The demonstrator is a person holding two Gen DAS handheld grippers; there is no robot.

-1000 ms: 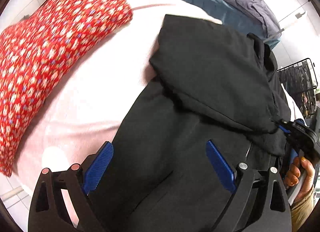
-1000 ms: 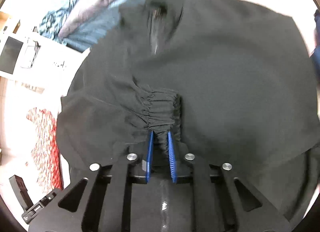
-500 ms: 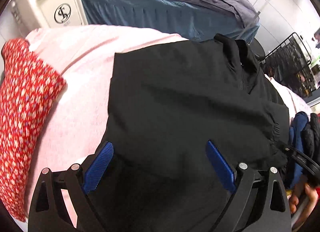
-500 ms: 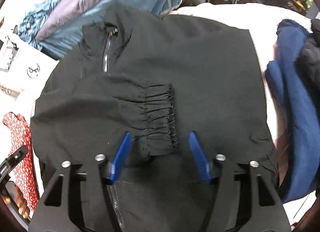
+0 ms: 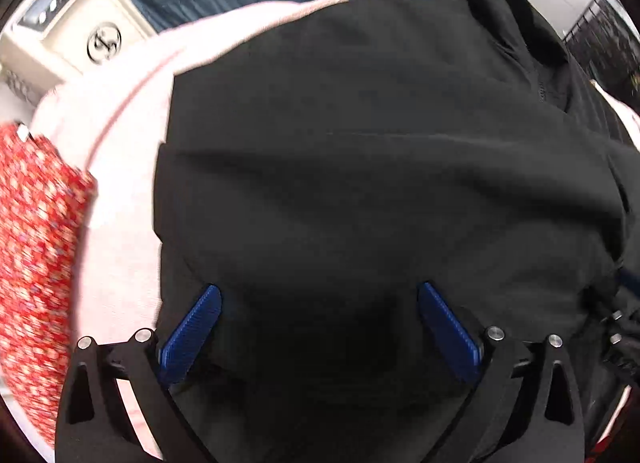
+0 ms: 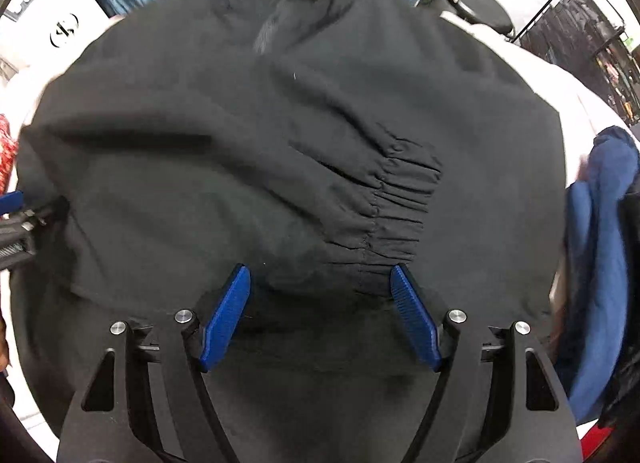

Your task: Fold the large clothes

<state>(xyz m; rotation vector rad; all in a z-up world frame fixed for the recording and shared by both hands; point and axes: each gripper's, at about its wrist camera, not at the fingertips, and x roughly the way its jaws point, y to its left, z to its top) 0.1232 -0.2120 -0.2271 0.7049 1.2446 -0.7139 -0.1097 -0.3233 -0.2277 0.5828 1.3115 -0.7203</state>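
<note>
One black jacket (image 6: pixel 248 167) spread over pink bedding (image 5: pixel 120 167): soft, light, likely slippery. Take it by hem or seam. Elastic cuff (image 6: pixel 404 207) just released; right gripper (image 6: pixel 320 315) jaws have been opening, nothing pinched. Left gripper (image 5: pixel 316 327) agape, empty.

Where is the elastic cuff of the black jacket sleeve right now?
In the right wrist view, the cuff lies flat on the black jacket, right of centre, just above the open right gripper.
</note>
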